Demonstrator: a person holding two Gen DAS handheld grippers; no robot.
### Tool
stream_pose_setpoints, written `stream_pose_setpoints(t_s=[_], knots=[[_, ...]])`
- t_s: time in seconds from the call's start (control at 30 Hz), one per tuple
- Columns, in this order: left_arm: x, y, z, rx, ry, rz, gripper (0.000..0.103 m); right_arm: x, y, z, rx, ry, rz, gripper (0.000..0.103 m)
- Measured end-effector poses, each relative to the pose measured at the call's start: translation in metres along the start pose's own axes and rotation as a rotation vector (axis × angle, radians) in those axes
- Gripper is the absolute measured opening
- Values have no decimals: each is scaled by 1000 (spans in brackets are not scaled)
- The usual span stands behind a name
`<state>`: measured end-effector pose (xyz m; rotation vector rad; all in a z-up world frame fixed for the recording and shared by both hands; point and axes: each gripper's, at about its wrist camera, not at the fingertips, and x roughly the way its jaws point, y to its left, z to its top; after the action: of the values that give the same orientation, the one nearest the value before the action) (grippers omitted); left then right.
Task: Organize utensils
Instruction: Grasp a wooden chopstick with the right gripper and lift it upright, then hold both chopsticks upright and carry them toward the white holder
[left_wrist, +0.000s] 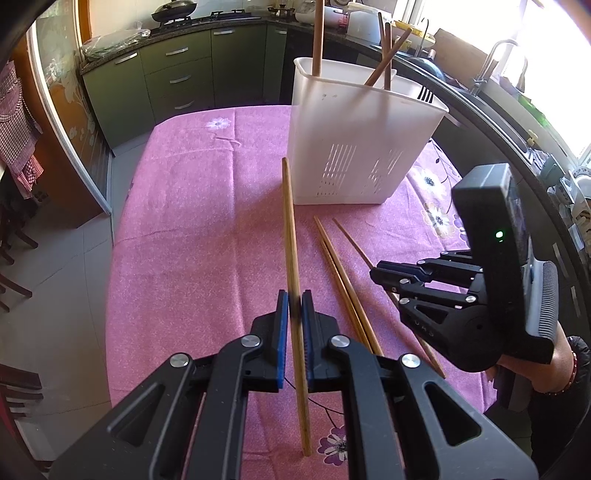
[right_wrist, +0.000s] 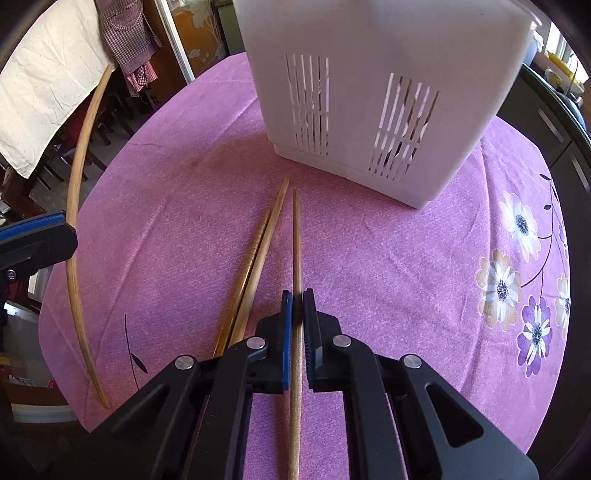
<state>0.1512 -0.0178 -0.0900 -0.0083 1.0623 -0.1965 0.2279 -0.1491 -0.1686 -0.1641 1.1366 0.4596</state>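
I've got the left gripper (left_wrist: 294, 306) pinching one chopstick (left_wrist: 291, 236), pads tight on the shaft abt midway; its lower tip rests on the pink tablecloth (left_wrist: 184, 221) near me, and the stick leans up toward the white holder (left_wrist: 354, 147). In the right wrist view that same stick shows as a curved line at far left.

Right gripper (right_wrist: 297, 308) is clamped on a second chopstick (right_wrist: 296, 240), pads pressed to both sides. That stick points toward the holder's slotted front wall, its far tip short of the wall. Can't tell if it's lifted off the cloth or flat on it.

Two more chopsticks (right_wrist: 255, 254) lie loose on the cloth just left of the right gripper, side by side and touching along part of their length, betw the two held sticks.

Holder stands upright at the table's far side w/ several sticks and a fork (left_wrist: 425, 94) already poking out the top.
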Motion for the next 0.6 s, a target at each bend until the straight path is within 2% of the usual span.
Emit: stream_pose_setpoints(t_s=[0.33, 0.5, 0.6], knots=[[-26, -8, 6, 28, -71, -11, 7, -107, -25, -9, 59, -293, 33, 7], [-38, -13, 10, 44, -109, -9, 7, -136, -36, -24, 78, -339, 47, 7], [-36, -16, 11, 54, -95, -4, 5, -144, -38, -33, 80, -344, 39, 7]])
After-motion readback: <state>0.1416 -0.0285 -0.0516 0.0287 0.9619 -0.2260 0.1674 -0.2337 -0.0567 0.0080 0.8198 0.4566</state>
